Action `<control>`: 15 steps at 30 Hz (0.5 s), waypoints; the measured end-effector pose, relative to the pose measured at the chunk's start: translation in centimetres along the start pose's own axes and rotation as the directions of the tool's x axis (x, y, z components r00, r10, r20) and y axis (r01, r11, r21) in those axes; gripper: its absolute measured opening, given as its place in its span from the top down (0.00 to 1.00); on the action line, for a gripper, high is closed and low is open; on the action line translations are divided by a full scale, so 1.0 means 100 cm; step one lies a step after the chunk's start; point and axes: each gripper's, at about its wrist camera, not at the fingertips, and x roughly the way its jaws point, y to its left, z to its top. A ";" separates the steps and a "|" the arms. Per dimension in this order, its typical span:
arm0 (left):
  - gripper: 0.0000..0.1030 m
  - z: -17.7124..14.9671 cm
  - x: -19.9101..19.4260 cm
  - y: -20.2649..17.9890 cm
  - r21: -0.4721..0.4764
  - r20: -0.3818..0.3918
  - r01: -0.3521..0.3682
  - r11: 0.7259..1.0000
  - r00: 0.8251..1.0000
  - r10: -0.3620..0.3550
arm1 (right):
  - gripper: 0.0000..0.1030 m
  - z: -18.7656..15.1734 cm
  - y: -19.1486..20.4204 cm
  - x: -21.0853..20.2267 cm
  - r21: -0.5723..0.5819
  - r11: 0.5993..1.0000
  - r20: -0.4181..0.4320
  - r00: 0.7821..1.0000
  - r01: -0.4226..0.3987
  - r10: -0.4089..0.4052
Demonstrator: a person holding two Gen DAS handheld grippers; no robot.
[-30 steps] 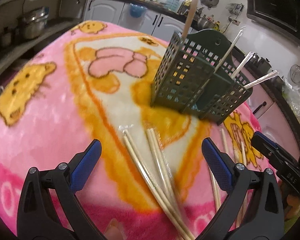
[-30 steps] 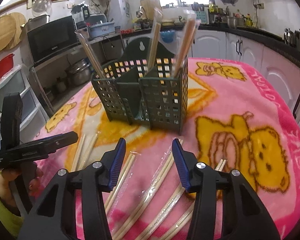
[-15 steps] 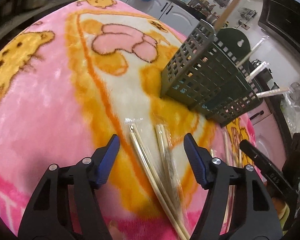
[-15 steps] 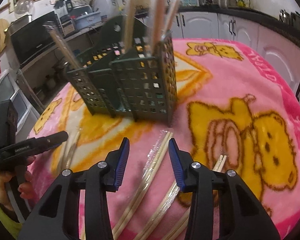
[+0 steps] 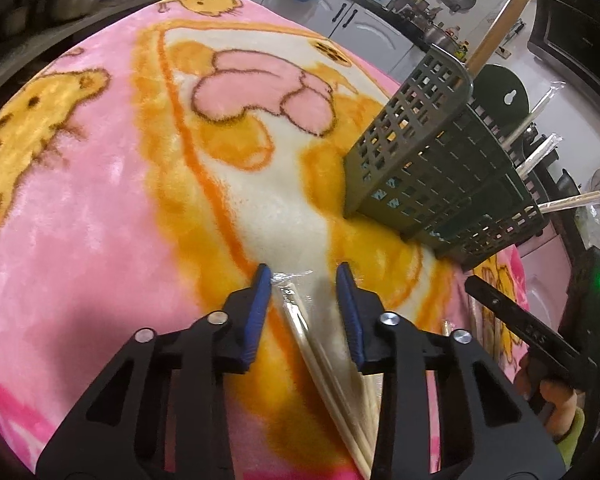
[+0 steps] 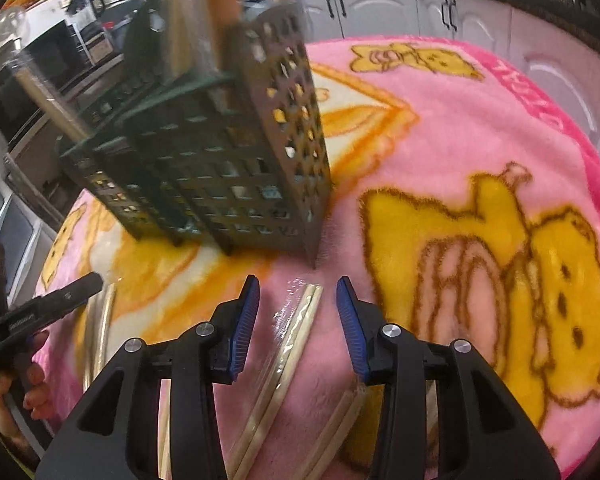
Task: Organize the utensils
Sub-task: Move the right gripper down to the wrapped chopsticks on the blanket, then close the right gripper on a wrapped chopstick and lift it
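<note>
Only the left wrist view shows the left tool point(image 5: 302, 280) closing around a wrapped chopstick pair point(image 5: 296, 312) on the pink blanket point(image 5: 100, 220), pads not yet pressing. The right wrist view shows the right tool point(image 6: 298, 292) released, straddling another wrapped pair point(image 6: 300, 316) near the green basket point(image 6: 236, 160).

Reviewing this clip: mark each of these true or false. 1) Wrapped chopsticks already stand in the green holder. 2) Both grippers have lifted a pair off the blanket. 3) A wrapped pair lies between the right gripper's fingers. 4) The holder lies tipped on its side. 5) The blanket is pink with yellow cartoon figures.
1) True: several wrapped pairs stick out of the green holder.
2) False: the left gripper is closing around a pair that lies on the blanket; the right gripper is open.
3) True: the pair lies there untouched.
4) False: it stands upright.
5) True: see the blanket.
</note>
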 end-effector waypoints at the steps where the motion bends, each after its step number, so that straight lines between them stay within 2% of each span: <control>1: 0.79 0.000 0.000 0.002 -0.003 0.002 -0.002 1.000 1.000 0.002 | 0.64 0.000 -0.001 0.002 0.001 1.000 0.001 1.000 0.002 -0.002; 3: 0.83 0.000 0.000 0.003 -0.001 0.006 -0.004 1.000 1.000 0.004 | 0.66 0.000 0.000 0.003 -0.010 1.000 0.008 1.000 0.021 -0.020; 7: 0.84 0.000 0.000 0.004 0.000 0.013 -0.008 1.000 1.000 0.008 | 0.80 0.000 -0.002 0.004 0.000 0.999 0.017 0.999 0.046 -0.046; 9: 0.85 -0.002 0.000 0.002 0.007 0.019 -0.016 1.000 1.000 0.016 | 0.83 0.000 -0.003 0.004 0.000 0.998 0.022 0.998 0.056 -0.056; 12: 0.88 -0.003 -0.001 0.003 0.008 0.023 -0.024 1.000 0.999 0.024 | 0.85 -0.001 -0.005 0.002 0.010 0.999 0.031 0.999 0.039 -0.039; 15: 0.90 -0.002 -0.001 0.005 0.003 0.022 -0.024 1.000 0.999 0.024 | 0.87 0.000 -0.007 -0.004 0.035 0.999 0.047 0.999 -0.021 0.019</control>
